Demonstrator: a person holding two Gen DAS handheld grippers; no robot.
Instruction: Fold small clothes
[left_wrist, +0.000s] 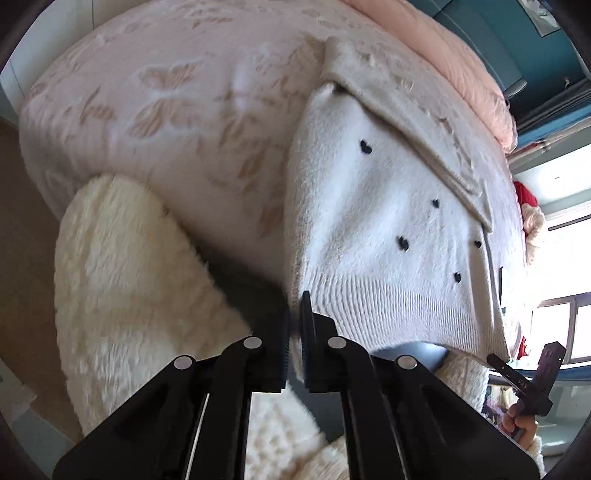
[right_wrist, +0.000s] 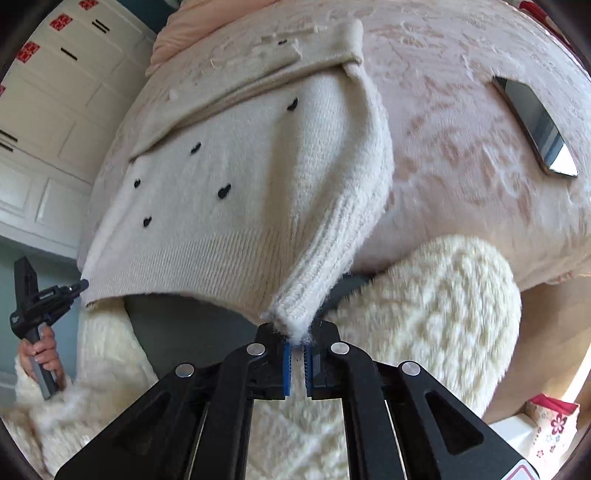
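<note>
A small cream knit sweater (left_wrist: 388, 206) with black heart dots lies on a pink patterned bedspread (left_wrist: 177, 122), one sleeve folded across its top. My left gripper (left_wrist: 295, 317) is shut on the sweater's ribbed hem corner at the bed's near edge. In the right wrist view the same sweater (right_wrist: 229, 166) shows, and my right gripper (right_wrist: 297, 336) is shut on the other hem corner, where the ribbed cuff (right_wrist: 317, 266) of a sleeve bunches. The left gripper also shows in the right wrist view (right_wrist: 79, 285), at the hem's far corner. The right gripper also shows in the left wrist view (left_wrist: 493, 357).
A phone (right_wrist: 535, 129) lies on the bedspread right of the sweater. My fluffy cream sleeves (left_wrist: 129, 277) fill the foreground. A folded pink quilt (left_wrist: 461, 62) lies at the bed's far side. White cabinets (right_wrist: 44, 122) stand beyond the bed.
</note>
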